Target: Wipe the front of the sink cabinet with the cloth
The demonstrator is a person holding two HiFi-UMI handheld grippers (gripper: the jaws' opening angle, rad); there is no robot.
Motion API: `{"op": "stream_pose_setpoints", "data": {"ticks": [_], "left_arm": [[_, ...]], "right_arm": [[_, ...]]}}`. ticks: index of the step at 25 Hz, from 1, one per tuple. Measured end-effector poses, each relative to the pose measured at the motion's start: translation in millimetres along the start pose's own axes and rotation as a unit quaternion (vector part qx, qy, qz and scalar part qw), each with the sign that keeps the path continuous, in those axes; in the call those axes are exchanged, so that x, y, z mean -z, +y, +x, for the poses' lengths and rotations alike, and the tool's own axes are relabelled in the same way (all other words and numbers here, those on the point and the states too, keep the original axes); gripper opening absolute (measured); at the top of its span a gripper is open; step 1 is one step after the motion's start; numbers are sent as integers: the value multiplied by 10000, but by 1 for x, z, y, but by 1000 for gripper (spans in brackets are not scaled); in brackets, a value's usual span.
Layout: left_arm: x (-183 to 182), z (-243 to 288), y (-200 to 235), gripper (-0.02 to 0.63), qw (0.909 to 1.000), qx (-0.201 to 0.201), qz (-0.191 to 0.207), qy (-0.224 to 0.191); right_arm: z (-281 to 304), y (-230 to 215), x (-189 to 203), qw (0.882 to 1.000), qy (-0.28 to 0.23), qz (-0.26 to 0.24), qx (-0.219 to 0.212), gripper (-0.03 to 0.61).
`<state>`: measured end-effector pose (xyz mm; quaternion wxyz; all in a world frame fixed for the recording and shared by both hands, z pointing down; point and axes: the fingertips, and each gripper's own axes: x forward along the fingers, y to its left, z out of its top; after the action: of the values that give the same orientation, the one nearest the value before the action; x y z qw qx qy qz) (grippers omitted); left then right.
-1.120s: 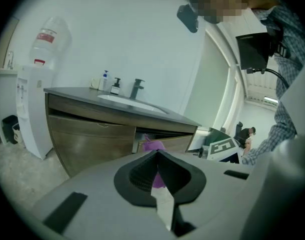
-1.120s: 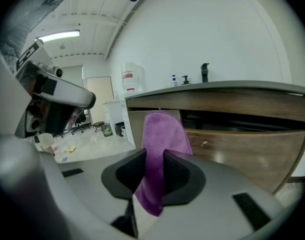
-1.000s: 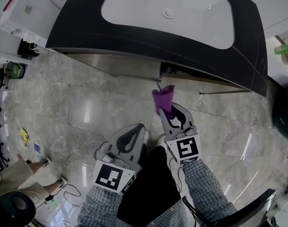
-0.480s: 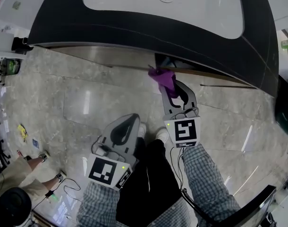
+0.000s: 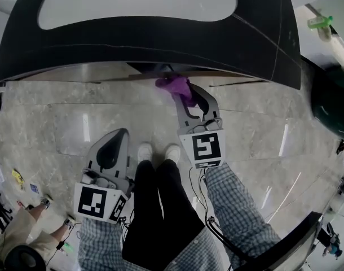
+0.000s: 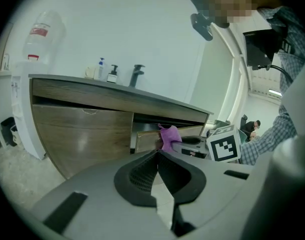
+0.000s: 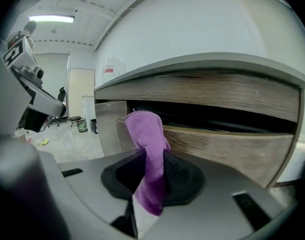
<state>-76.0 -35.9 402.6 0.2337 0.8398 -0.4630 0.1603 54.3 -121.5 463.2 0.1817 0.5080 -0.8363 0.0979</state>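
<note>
A purple cloth [image 5: 176, 86] is pinched in my right gripper [image 5: 186, 97], which is shut on it. The cloth [image 7: 148, 149] sticks up past the jaws, right up against the wooden front of the sink cabinet [image 7: 227, 139], beside the dark gap of a drawer that stands ajar. From the left gripper view the cloth [image 6: 167, 136] hangs at that drawer's edge on the cabinet [image 6: 77, 129]. My left gripper [image 5: 111, 149] is shut with nothing in it, held low and back over the floor, well short of the cabinet [image 5: 76, 72].
A black countertop [image 5: 262, 44] with a white basin overhangs the cabinet. Bottles and a black tap [image 6: 136, 75] stand on it. Grey marble floor [image 5: 42, 123] spreads around the person's white shoes [image 5: 158, 151]. Another person crouches at bottom left [image 5: 14, 239].
My right gripper has carried the cloth forward from open floor up to the cabinet front at the drawer gap. The view has shifted closer to the cabinet; the left gripper stayed low.
</note>
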Motion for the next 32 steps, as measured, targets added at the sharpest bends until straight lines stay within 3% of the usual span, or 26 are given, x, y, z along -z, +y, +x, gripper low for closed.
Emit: {"op": "stream_pose_setpoints", "data": {"ticks": [9, 32], "left_arm": [[0, 23, -35, 11, 9990, 228, 356, 109], [-3, 47, -55, 11, 9984, 353, 427, 138]], "right_arm": [[-24, -49, 10, 9993, -33, 100, 351, 91], [-61, -132, 34, 9927, 55, 249, 1176, 91]]}}
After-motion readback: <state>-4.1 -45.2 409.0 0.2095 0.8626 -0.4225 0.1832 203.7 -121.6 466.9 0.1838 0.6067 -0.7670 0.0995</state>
